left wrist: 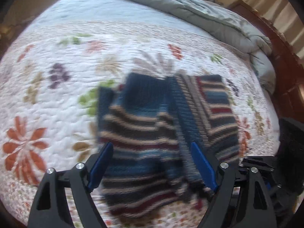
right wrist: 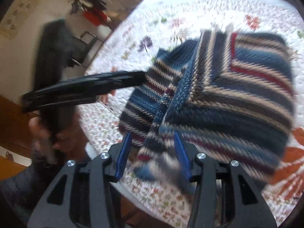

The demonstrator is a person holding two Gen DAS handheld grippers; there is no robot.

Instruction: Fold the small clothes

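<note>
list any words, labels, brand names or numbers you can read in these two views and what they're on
None can be read.
Striped knit garment: no tag or print shows.
Floral quilt: pattern only, no lettering.
Pale sheet on the wall: carries marks, too blurred to read.
Red item in the background: too blurred to tell.

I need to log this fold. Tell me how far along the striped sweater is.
Done: the striped sweater lies on the floral quilt with its side parts already turned in over the middle. In hand: nothing is gripped; the left gripper hovers wide open, and the right gripper stands open around the near hem. Left: probably one more fold to halve it, then tidying.
</note>
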